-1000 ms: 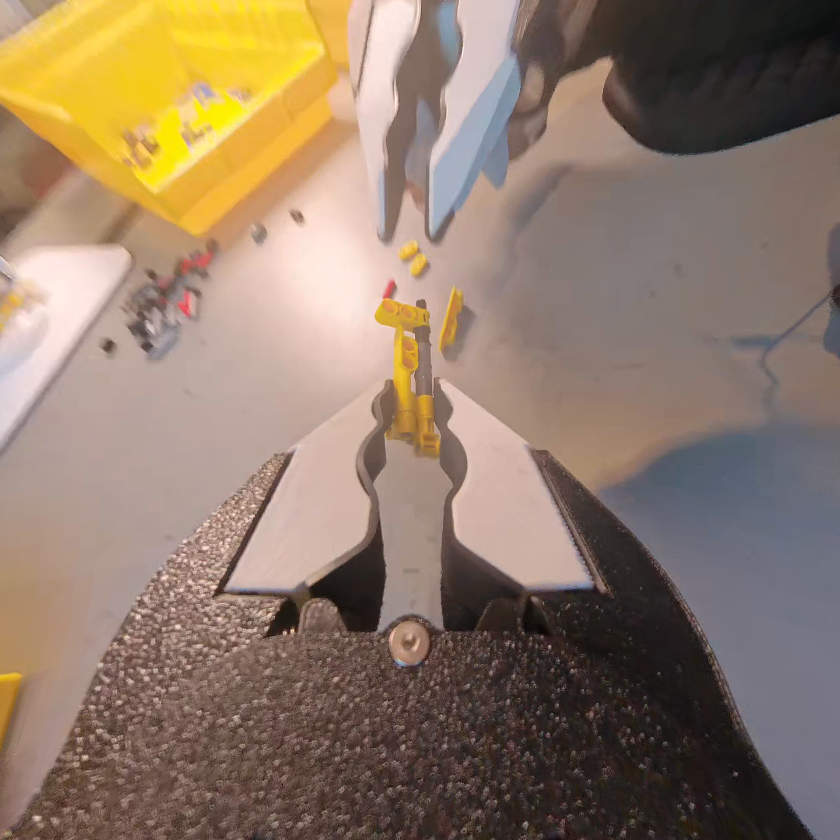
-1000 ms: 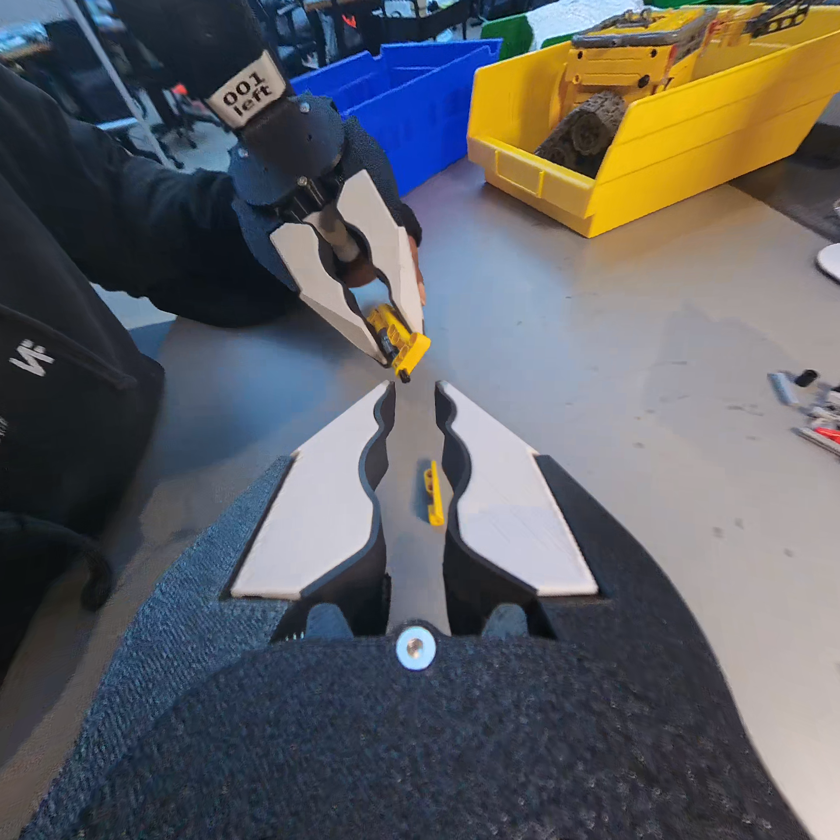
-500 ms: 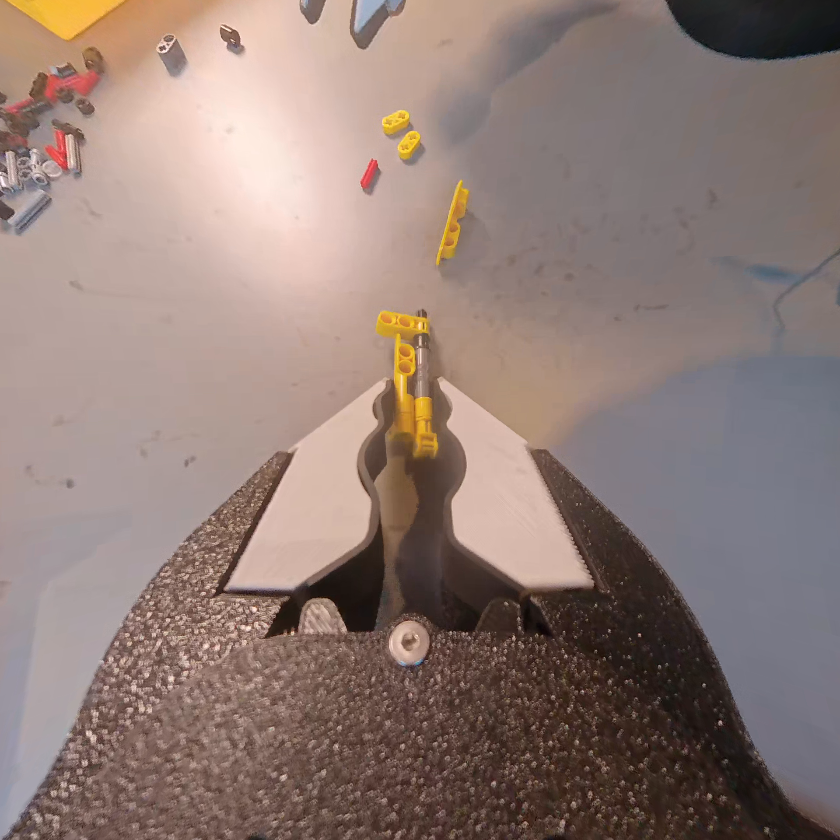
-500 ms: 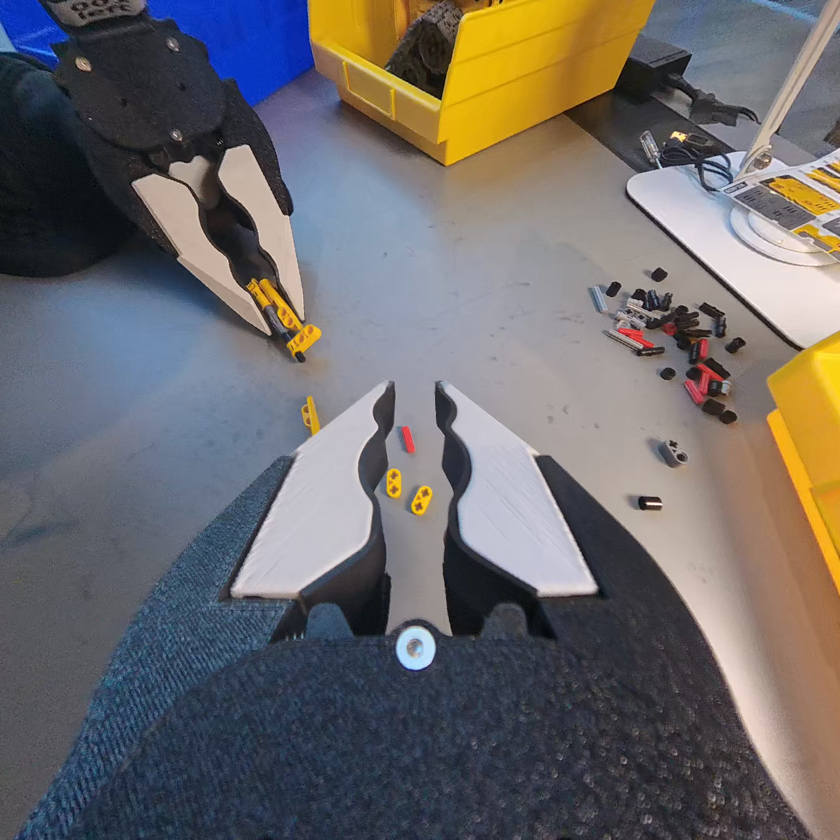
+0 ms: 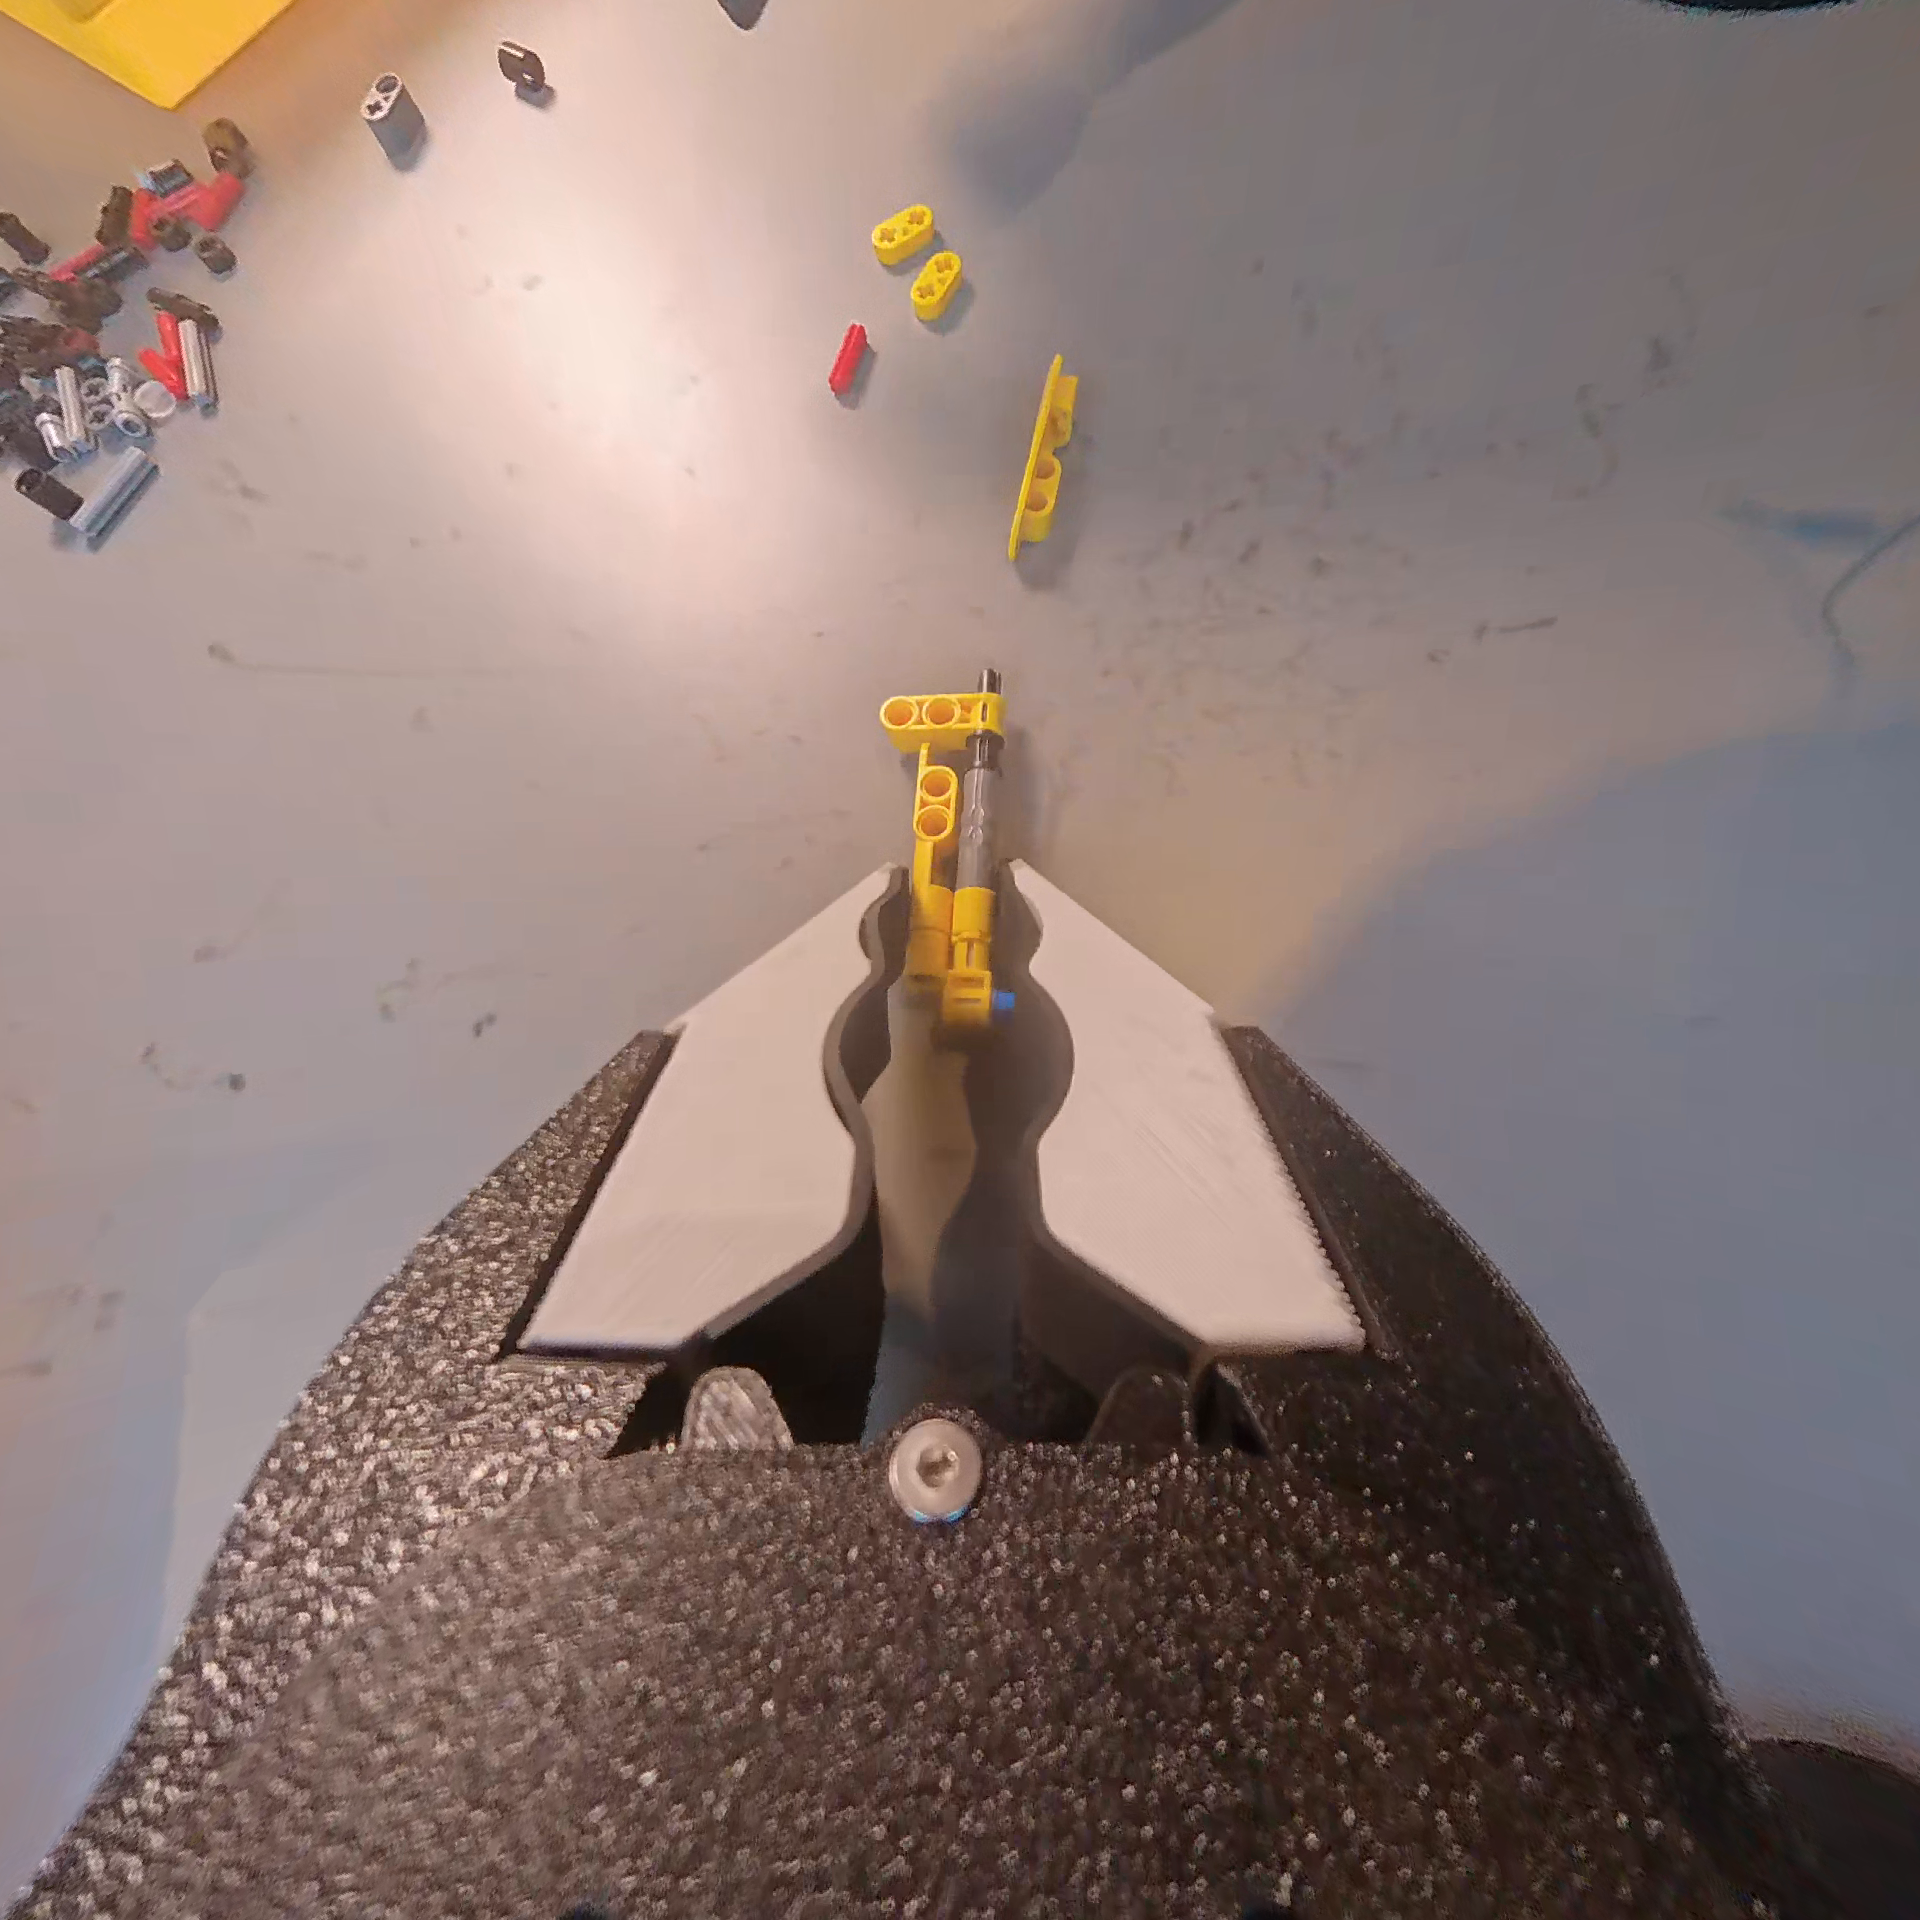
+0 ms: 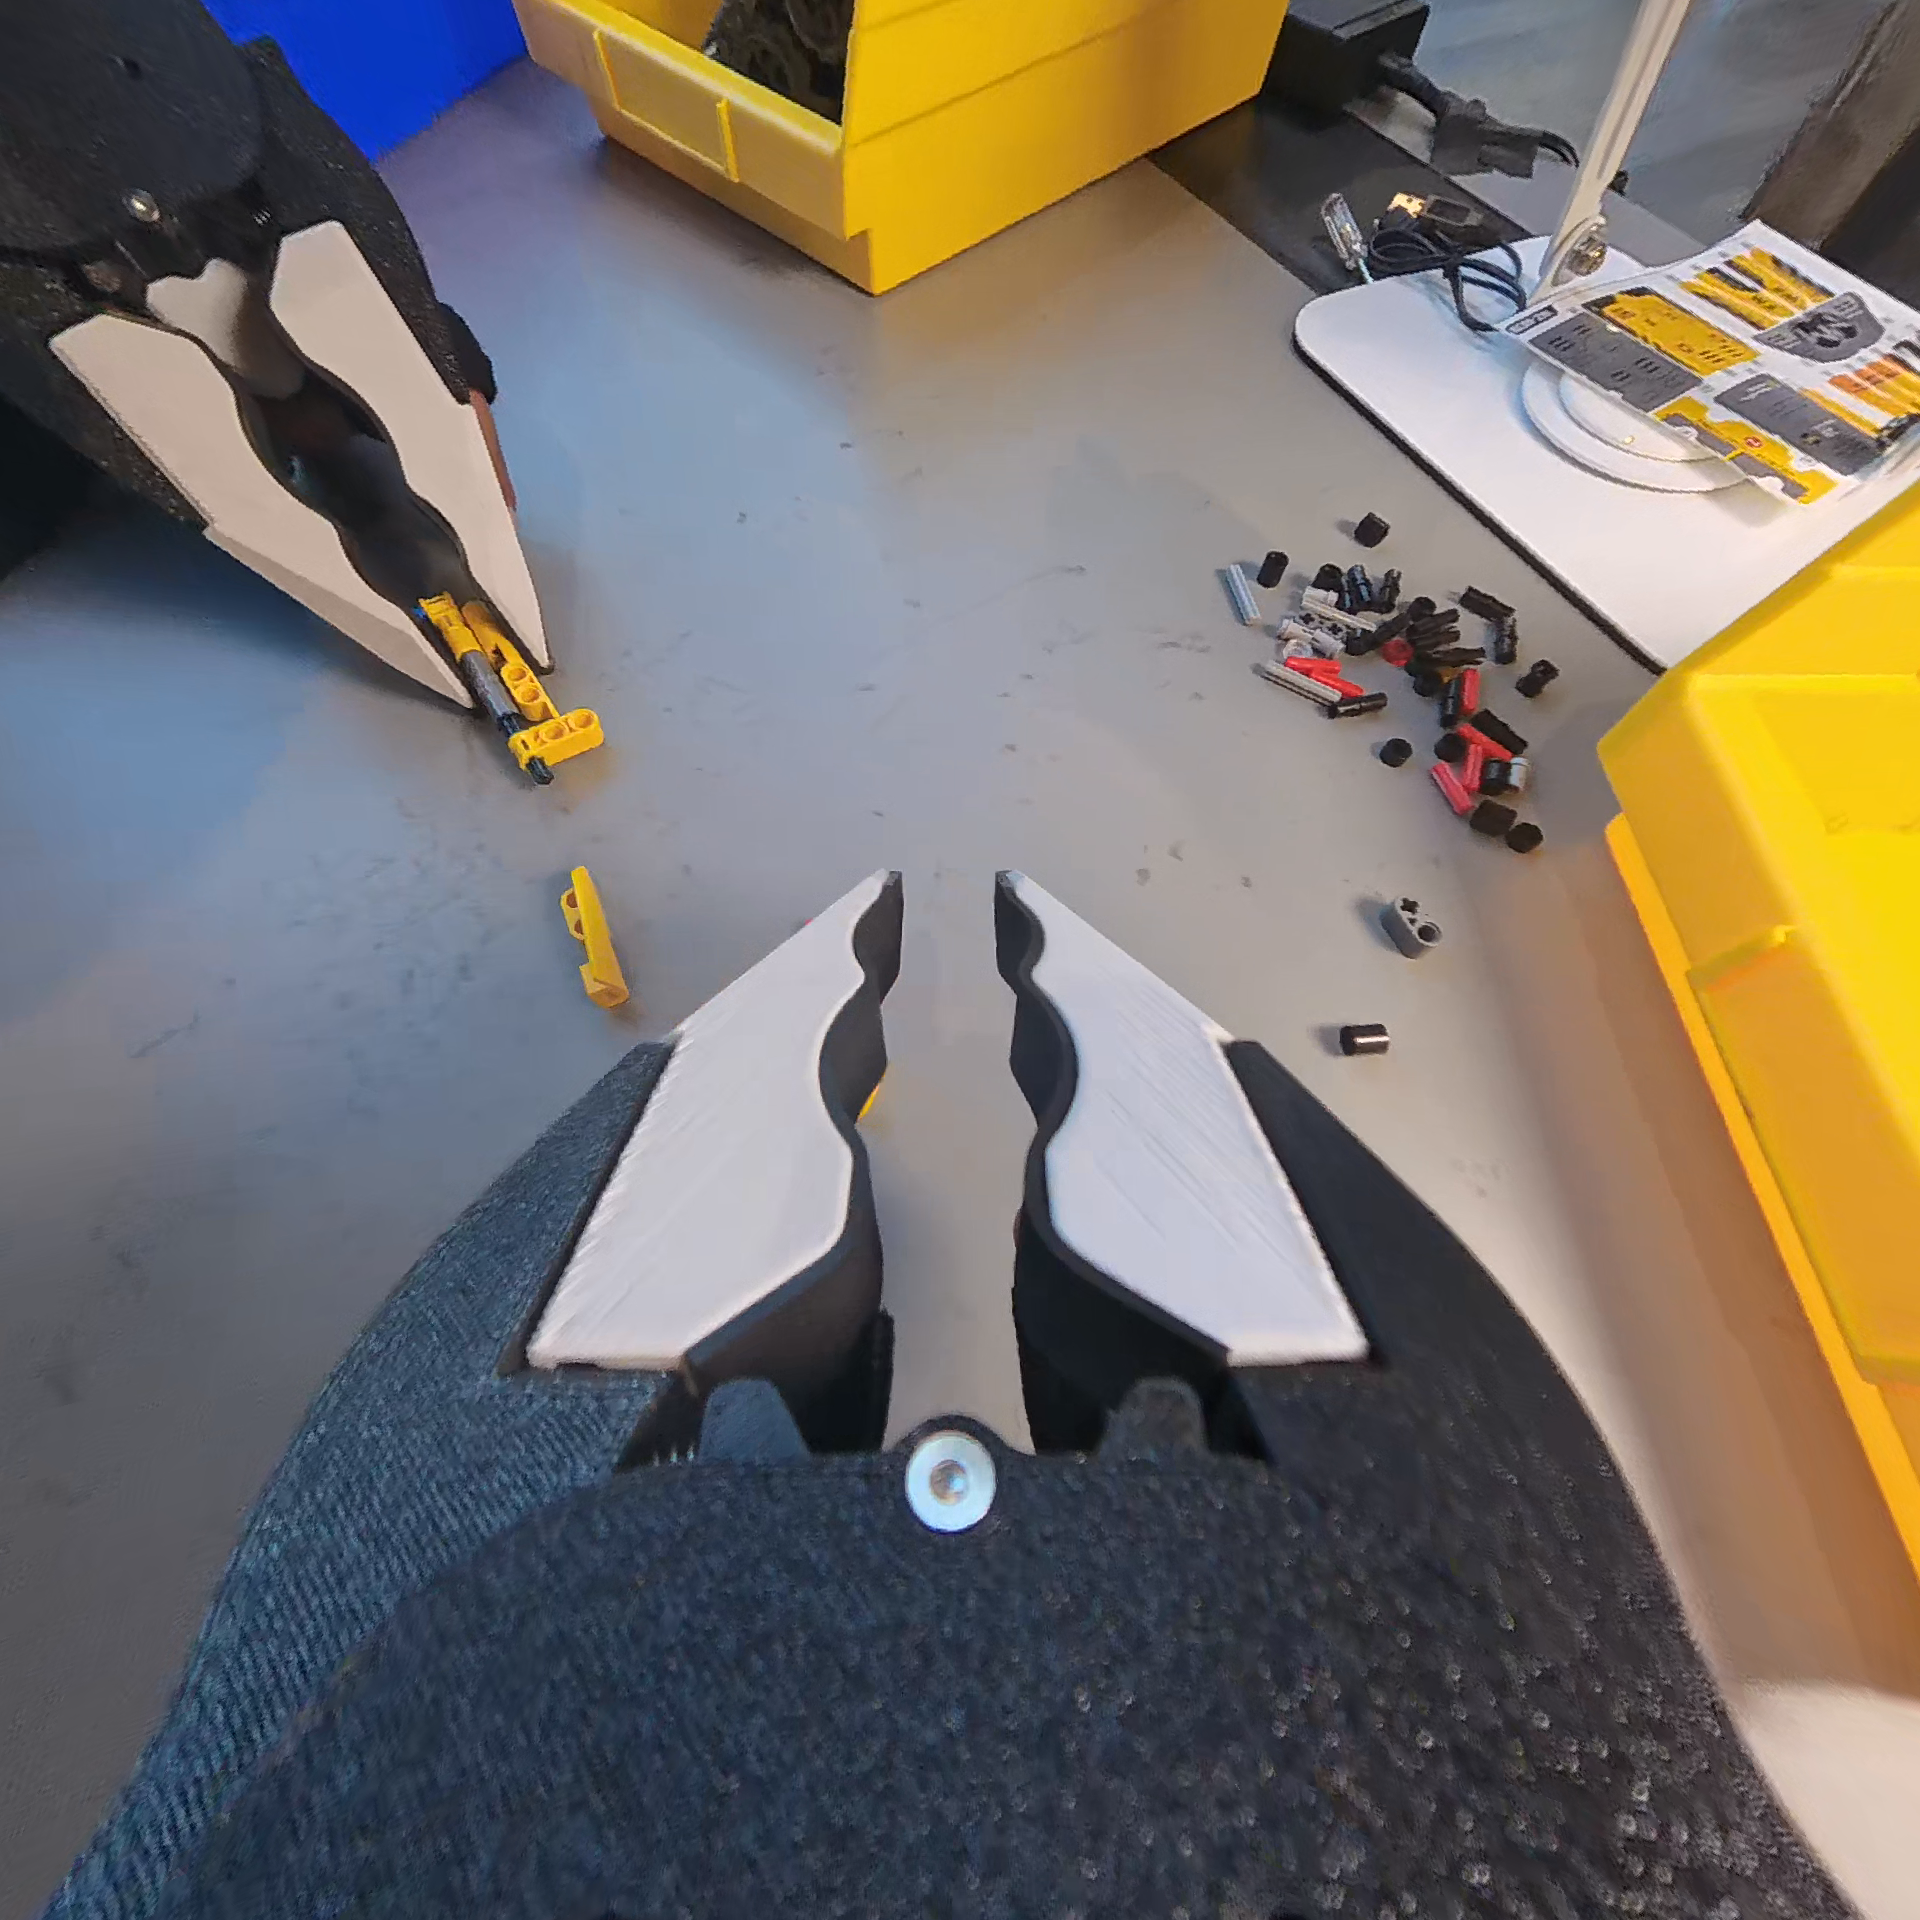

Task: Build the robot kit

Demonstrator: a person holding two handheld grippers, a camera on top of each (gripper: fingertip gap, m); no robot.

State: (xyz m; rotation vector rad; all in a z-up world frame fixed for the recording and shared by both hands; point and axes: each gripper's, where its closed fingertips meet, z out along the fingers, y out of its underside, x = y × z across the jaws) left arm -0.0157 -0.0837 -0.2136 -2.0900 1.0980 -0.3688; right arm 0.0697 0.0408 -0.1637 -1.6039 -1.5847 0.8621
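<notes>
Grey tabletop (image 5: 520, 727), left gripper (image 5: 954, 883) pinching yellow beam assembly (image 5: 951, 810) (dark axle alongside), right gripper (image 6: 945, 883) spread, empty.

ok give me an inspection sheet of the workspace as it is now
surface: grey table, scuffed.
job's things: yellow and black brick assembly; flat yellow beam, two yellow links and a red pin lie apart beyond it.
clutter: pile of black, red and grey pins; grey connector; black bush.
grippers: left gripper shut on the assembly; right gripper open, empty, above the table.
cables: black cable by the white stand base.
surroundings: yellow bins, blue bin, printed sheet.
</notes>
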